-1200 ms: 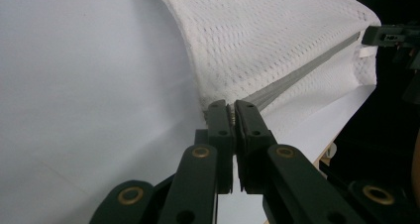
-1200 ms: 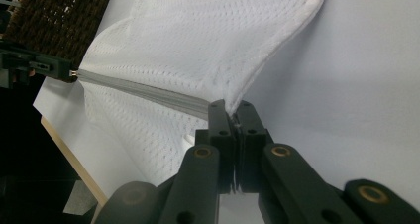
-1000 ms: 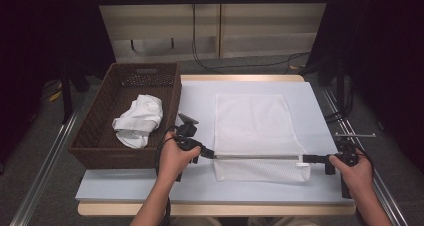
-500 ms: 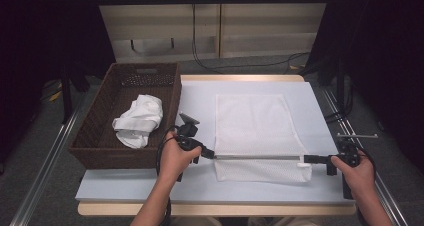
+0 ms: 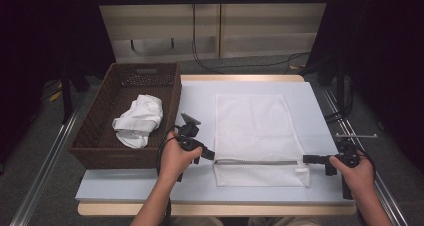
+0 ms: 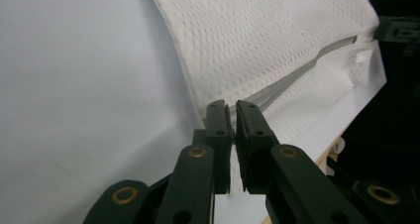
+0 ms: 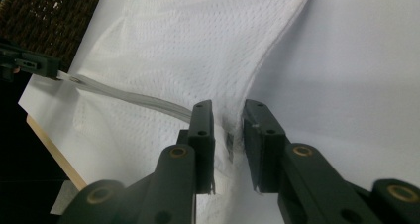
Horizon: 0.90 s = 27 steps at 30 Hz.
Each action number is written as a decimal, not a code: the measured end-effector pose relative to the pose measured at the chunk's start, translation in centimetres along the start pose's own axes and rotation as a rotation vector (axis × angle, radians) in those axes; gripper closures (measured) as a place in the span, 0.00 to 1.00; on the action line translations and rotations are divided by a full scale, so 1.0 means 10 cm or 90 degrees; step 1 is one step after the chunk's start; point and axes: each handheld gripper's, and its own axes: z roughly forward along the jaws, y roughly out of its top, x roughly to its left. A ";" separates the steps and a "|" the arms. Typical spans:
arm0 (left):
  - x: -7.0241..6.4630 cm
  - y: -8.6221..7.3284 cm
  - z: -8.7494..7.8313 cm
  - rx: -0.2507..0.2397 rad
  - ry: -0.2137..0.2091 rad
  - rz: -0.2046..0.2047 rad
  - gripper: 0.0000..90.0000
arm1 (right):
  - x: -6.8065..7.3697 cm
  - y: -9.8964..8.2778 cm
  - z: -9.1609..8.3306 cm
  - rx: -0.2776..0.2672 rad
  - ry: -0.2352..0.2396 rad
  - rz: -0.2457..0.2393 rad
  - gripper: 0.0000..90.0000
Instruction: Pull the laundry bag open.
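A white mesh bag [image 5: 257,131] lies flat on the white table mat [image 5: 200,101], its zipper band [image 5: 255,161] running straight across near the front. My left gripper [image 5: 211,156] is shut on the band's left end. In the left gripper view its jaws [image 6: 232,107] pinch the fabric edge of the bag [image 6: 277,45]. My right gripper [image 5: 306,159] is at the band's right end. Its jaws have just been opening. In the right gripper view they [image 7: 228,110] stand apart with the bag's edge [image 7: 188,50] loose between them.
A dark wicker basket [image 5: 95,131] stands at the left of the table, with a crumpled white cloth [image 5: 140,118] inside it. The mat's front edge is close to both hands. Cables run over the floor beyond the table.
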 end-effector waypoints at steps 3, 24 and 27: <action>-0.01 0.00 0.03 0.003 -0.008 -0.003 0.94 | 0.02 0.01 -0.01 -0.010 0.004 -0.002 0.77; -0.08 0.00 0.03 -0.054 -0.022 0.029 0.46 | 0.41 0.10 0.07 -0.068 -0.022 -0.159 0.41; -0.07 -0.01 0.05 -0.073 -0.010 0.052 0.37 | 0.44 0.09 0.16 -0.054 -0.025 -0.188 0.37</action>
